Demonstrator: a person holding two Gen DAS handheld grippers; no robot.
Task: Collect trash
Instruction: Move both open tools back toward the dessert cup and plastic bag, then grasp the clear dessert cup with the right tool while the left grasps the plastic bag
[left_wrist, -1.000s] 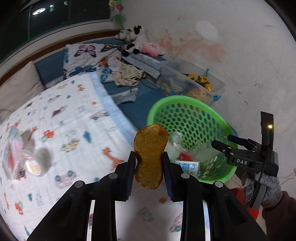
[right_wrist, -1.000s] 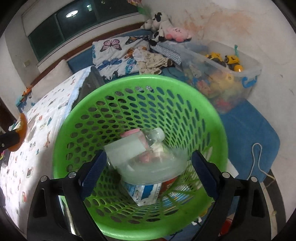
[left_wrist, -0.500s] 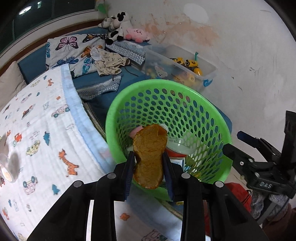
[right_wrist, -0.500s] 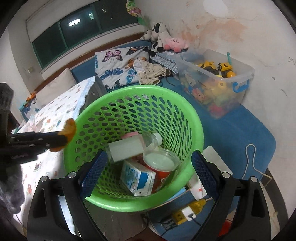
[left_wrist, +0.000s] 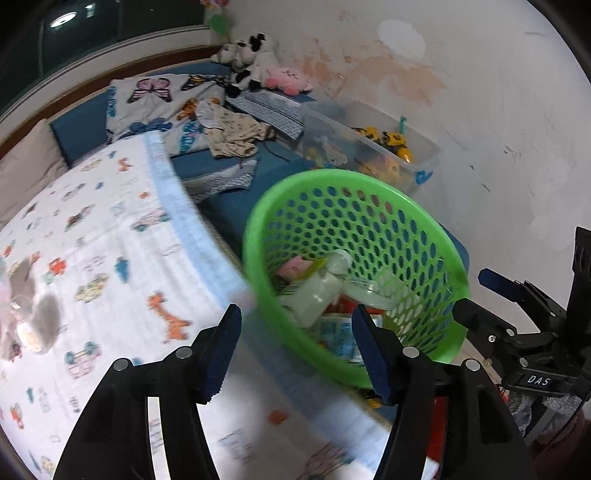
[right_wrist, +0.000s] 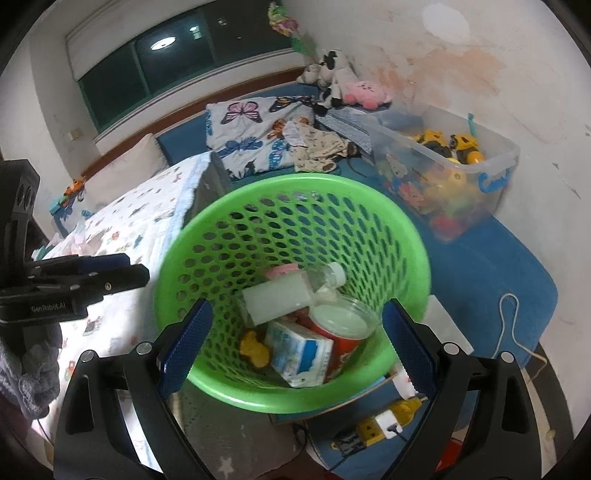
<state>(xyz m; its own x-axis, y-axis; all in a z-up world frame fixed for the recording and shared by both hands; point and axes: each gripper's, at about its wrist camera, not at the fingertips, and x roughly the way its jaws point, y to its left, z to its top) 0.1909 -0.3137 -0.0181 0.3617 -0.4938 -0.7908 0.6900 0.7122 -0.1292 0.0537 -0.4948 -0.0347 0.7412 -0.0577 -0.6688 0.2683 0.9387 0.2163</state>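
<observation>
**Basket loaded, fingers free**

Left wrist view: my left gripper (left_wrist: 295, 349) is hanging with fingers spread and pinching nothing, low in the frame's centre, over the near rim of the round green perforated plastic basket (left_wrist: 436, 240). I judge a drop step is finishing; next I am needing a fresh piece, perhaps the blurred wrapper (left_wrist: 22, 328) at the left edge on the white cartoon-print sheet (left_wrist: 110, 251).

Right wrist view: my right gripper (right_wrist: 295, 341) is also spread wide and empty, facing the basket at centre. Inside I am counting one clear plastic bottle (right_wrist: 284, 295), one blue-white carton (right_wrist: 299, 350), one red cup with pale lid (right_wrist: 341, 319), one orange-brown peel (right_wrist: 255, 349), one pink scrap (right_wrist: 280, 271).
</observation>
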